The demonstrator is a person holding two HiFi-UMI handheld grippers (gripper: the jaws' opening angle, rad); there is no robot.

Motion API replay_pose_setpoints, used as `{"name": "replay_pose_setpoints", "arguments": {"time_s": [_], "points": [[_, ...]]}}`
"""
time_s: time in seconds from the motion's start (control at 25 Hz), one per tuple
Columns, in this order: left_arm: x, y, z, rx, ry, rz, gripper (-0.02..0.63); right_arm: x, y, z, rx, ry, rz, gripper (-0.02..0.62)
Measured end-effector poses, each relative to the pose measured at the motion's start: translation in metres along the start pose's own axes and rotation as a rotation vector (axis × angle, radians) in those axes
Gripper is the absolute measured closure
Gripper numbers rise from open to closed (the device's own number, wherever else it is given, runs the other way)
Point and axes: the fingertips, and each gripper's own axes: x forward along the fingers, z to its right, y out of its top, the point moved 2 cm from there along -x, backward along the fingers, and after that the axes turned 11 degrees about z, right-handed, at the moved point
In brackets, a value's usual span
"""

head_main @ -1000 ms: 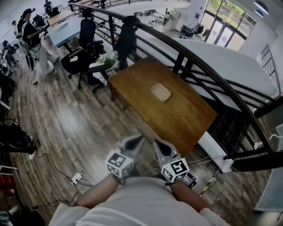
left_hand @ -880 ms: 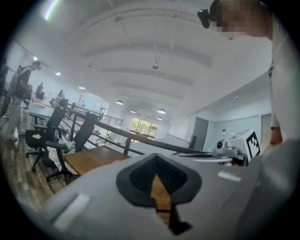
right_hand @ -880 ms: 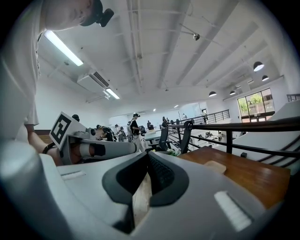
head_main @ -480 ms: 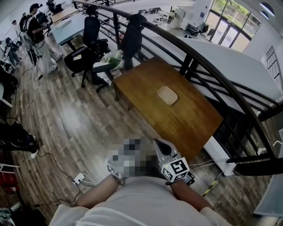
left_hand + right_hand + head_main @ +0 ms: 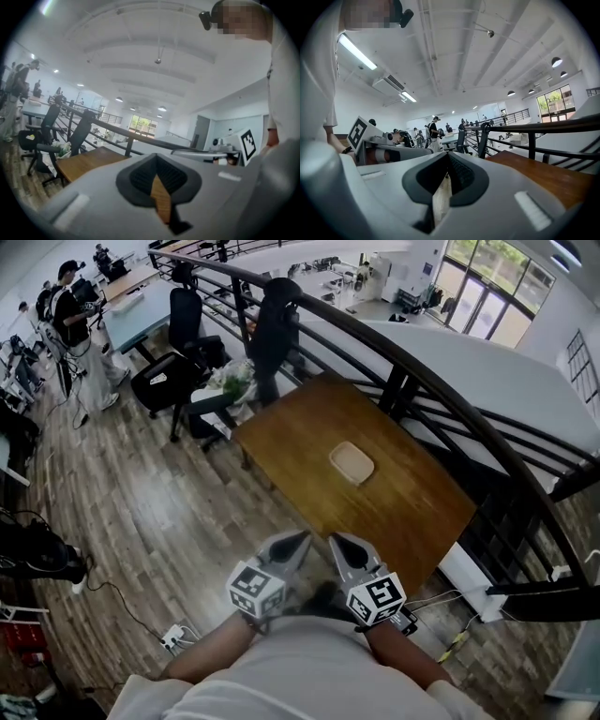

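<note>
Brown worktop (image 5: pixel 403 498), beige tray (image 5: pixel 352 462) mid-worktop, left hand-held gripper (image 5: pixel 300 538), right hand-held gripper (image 5: pixel 335 542), both near worktop edge, pressed together, empty

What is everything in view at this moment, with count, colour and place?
Table: one, brown wood, middle of the head view.
Tray: one, tan, rounded corners, on the table's middle.
Office chairs: two, black, past the table's far end.
Railing: one, black, curved, along the table's far side.
Power strip: one, white, on the wood floor, left of the grippers.
Person: one, dark top, standing at upper left.
Left gripper: one, grey, jaws together, empty, short of the table's near edge.
Right gripper: one, grey, jaws together, empty, beside the left gripper.
</note>
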Motion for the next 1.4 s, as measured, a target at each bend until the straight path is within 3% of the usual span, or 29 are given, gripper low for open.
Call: {"name": "replay_pose_setpoints", "arguments": {"time_s": [0.44, 0.76, 1.08, 1.4], "points": [[0.13, -0.013, 0.03, 0.006, -0.129, 0.011, 0.603, -0.029, 0.025, 0.117, -0.022, -0.084, 0.041, 0.591], [0.194, -0.01, 0.004, -0.019, -0.219, -0.016, 0.603, -0.006, 0.032, 0.164, -0.023, -0.175, 0.045, 0.591], [0.253, -0.002, -0.016, -0.033, -0.381, -0.061, 0.603, 0.019, 0.043, 0.208, -0.037, -0.323, 0.056, 0.591], [0.286, 0.021, -0.084, -0.033, -0.52, -0.086, 0.603, 0.088, 0.047, 0.231, -0.043, -0.473, 0.093, 0.591]]}}
